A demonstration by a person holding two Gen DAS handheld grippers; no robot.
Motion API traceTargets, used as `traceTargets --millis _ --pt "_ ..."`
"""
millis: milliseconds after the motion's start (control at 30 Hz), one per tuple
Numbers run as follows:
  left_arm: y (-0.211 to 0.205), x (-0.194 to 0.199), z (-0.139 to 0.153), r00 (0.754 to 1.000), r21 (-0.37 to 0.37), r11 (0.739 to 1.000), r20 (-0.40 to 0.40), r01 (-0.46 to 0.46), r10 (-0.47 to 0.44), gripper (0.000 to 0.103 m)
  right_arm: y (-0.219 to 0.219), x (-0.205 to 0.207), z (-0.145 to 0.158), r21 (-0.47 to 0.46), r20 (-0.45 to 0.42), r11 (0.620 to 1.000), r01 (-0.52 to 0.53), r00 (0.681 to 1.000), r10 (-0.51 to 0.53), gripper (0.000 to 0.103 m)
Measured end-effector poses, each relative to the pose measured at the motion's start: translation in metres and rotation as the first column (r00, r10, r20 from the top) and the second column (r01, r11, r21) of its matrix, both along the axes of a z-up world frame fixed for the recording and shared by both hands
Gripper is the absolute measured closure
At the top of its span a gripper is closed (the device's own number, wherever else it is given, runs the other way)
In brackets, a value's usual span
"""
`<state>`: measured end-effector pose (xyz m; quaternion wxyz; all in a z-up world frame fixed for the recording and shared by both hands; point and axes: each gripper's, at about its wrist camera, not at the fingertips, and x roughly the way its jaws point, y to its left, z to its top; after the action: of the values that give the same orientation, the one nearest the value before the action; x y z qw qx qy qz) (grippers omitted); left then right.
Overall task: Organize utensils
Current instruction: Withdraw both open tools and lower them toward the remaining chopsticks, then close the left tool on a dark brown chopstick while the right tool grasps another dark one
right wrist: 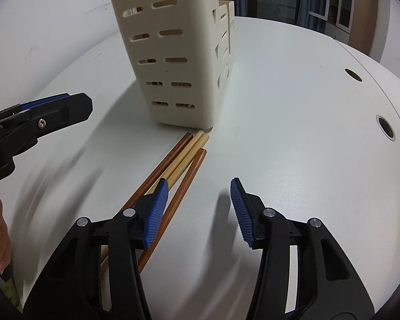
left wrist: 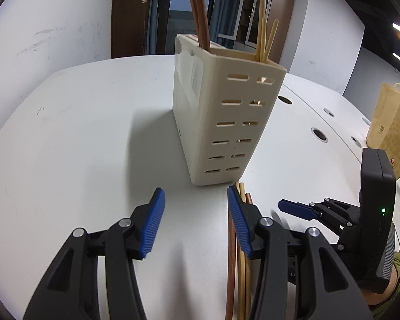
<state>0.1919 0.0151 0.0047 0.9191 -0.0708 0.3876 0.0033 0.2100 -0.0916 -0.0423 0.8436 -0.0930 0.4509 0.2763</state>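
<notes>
Both grippers, left gripper (left wrist: pixel 196 221) and right gripper (right wrist: pixel 200 210), hover with jaws half-open and empty beside loose chopsticks (right wrist: pixel 184 157) lying on the bench (right wrist: pixel 293 133), ready to load the holder (right wrist: pixel 173 53).

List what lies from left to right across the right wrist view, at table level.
Left tongs → loose chopsticks lying on the white table in front of the cream utensil holder → right tongs, jaws apart with nothing between them → round cable holes near the table's right edge.
</notes>
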Motion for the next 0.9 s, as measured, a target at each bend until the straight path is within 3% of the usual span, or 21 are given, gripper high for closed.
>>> traceTargets --millis 367,633,900 --pt "-0.004 0.011 -0.014 0.998 0.009 1.000 -0.058 0.026 -0.025 0.055 0.008 -0.002 -0.006 -0.043 0.002 0.999 -0.014 1.000 0.014 0.062" --pt "-0.017 0.024 -0.036 0.987 0.052 0.996 -0.149 0.074 -0.065 0.055 0.001 -0.002 -0.003 -0.032 -0.006 0.999 -0.023 1.000 0.023 0.078" --pt "-0.036 0.034 -0.052 0.973 0.082 0.988 -0.202 0.133 -0.114 0.055 -0.005 -0.005 -0.001 -0.007 -0.032 0.999 -0.045 0.998 0.045 0.082"
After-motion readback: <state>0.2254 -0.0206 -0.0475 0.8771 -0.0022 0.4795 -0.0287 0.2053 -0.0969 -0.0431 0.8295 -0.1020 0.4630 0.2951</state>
